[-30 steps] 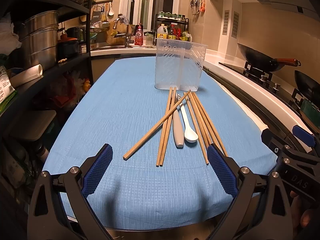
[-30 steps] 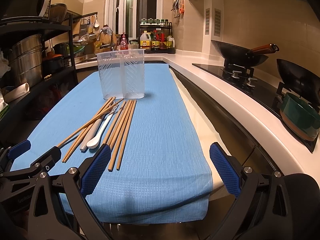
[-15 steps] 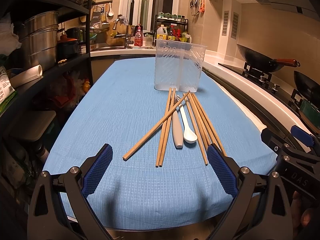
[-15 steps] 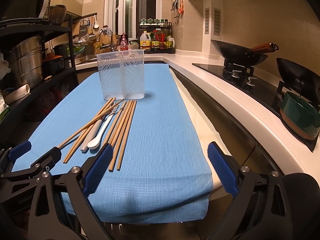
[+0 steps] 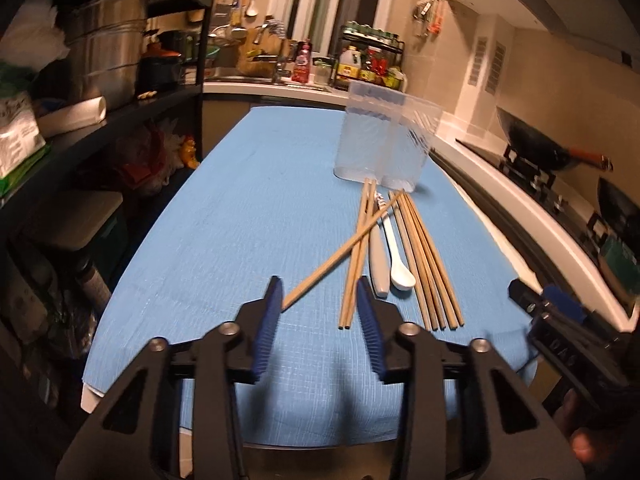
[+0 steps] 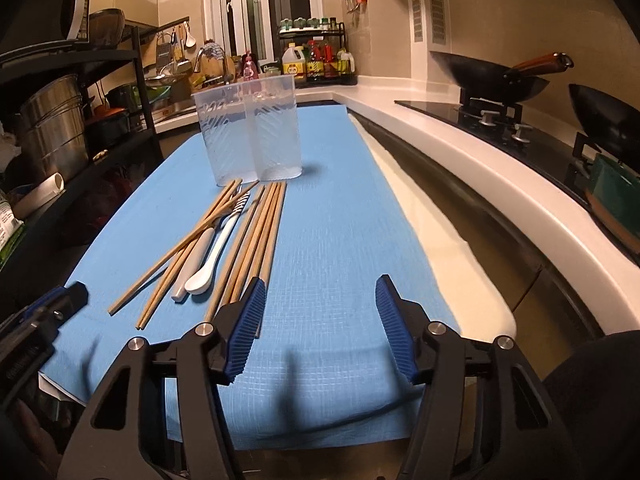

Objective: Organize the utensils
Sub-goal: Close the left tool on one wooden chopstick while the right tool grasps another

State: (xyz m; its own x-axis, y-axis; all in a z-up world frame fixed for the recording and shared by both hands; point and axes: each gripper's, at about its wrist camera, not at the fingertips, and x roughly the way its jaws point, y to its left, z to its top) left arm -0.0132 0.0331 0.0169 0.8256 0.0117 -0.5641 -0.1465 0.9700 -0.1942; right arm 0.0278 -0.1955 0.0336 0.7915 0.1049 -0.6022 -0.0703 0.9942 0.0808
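Observation:
Several wooden chopsticks (image 5: 424, 256) (image 6: 256, 240), a white spoon (image 5: 396, 256) (image 6: 212, 256) and a grey-handled utensil (image 5: 378, 260) (image 6: 192, 260) lie on the blue cloth (image 5: 240, 208) (image 6: 340, 220). Behind them stands a clear two-part plastic holder (image 5: 384, 140) (image 6: 252, 132). My left gripper (image 5: 320, 320) hovers near the front ends of the chopsticks, its jaws closing with nothing between them. My right gripper (image 6: 320, 312) sits to the right of the chopsticks, its jaws also closing on nothing.
A black shelf rack (image 5: 120, 112) with steel pots (image 5: 104, 64) lines the left. On the right a white counter (image 6: 460, 152) carries a stove with woks (image 6: 492, 76). A sink and bottles (image 6: 316, 60) stand at the back.
Both grippers' jaws have narrowed, the left much more than the right. The left view has rolled slightly. The utensils have not moved.

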